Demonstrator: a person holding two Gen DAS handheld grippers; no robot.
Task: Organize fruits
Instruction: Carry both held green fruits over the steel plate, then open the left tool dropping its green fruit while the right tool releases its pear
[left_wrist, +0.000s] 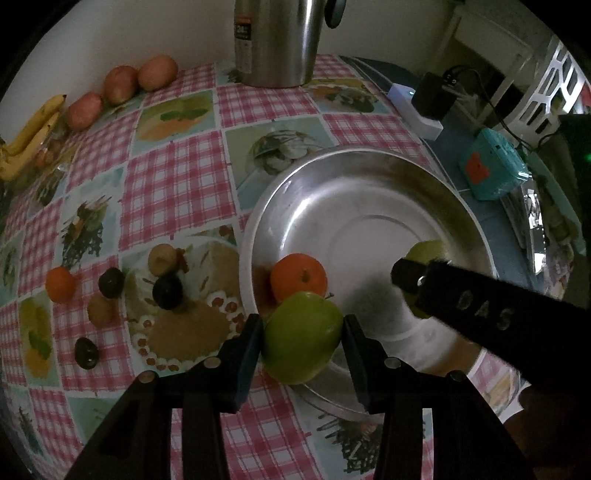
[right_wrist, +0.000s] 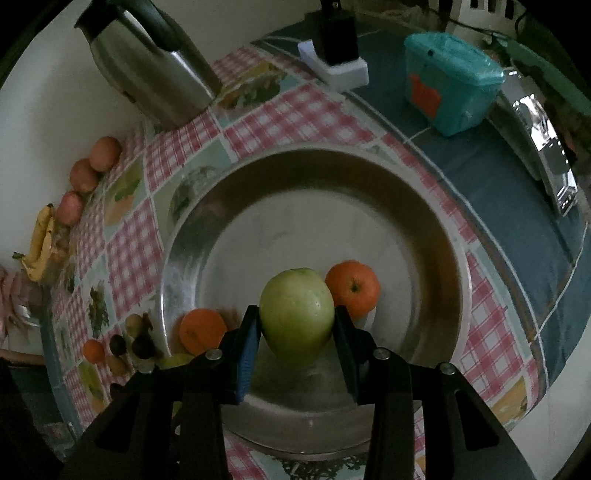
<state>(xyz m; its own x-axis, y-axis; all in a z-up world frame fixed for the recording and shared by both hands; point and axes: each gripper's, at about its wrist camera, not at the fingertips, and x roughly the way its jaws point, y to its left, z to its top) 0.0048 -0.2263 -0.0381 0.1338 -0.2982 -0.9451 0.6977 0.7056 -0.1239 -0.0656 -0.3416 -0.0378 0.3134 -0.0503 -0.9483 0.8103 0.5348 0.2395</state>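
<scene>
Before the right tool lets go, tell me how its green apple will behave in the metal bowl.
The green apple looks round and smooth, so it will probably roll on the bowl's slick curved floor, perhaps into the orange beside it. It seems firm: the right tool grips it without denting.

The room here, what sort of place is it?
Probably a home kitchen or dining corner: a checked tablecloth with loose fruit, a steel kettle by the wall, and a metal bowl.

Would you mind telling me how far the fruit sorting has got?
Done: one orange sits in the metal bowl. In hand: each gripper, left and right, holds a green apple over it. Left: small fruits, red apples and bananas remain on the tablecloth.
</scene>
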